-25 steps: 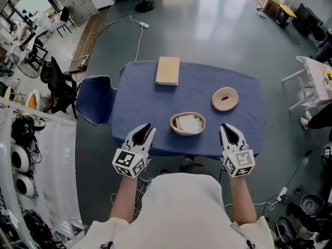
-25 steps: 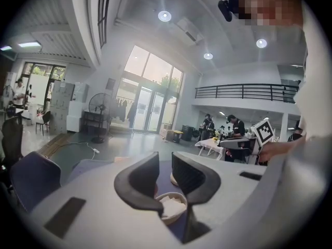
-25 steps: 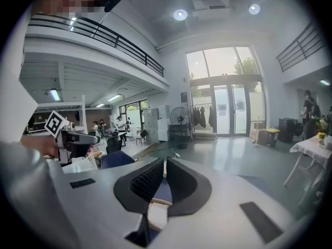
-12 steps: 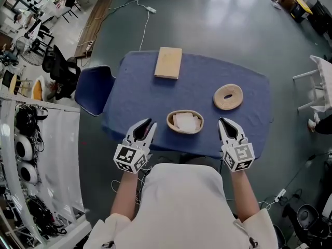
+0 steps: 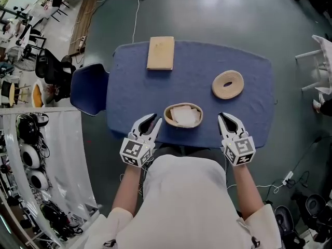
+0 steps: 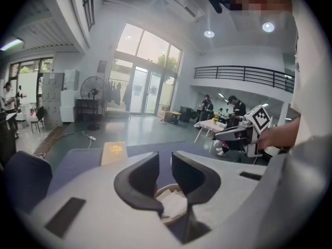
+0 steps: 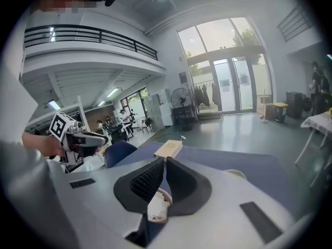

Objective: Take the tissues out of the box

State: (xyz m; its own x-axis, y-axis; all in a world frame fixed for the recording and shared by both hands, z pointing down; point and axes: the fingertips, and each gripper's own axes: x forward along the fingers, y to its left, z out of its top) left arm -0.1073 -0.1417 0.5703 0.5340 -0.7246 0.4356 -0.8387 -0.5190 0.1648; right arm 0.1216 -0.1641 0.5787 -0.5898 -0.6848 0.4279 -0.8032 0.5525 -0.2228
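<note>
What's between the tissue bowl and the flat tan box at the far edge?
Only bare blue tablecloth lies between the bowl and the tan box in the head view; the ring sits off to the right.

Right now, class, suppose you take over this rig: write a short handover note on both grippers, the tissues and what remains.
Left gripper: fingers apart, empty, over the near edge of the table, left of the oval container.
Right gripper: fingers together, empty, to its right.
Tissues: lying in the container.
Wooden ring and flat wooden box lie farther back.
Done: nothing out yet.
To do: grasp the tissues and lift them out.
</note>
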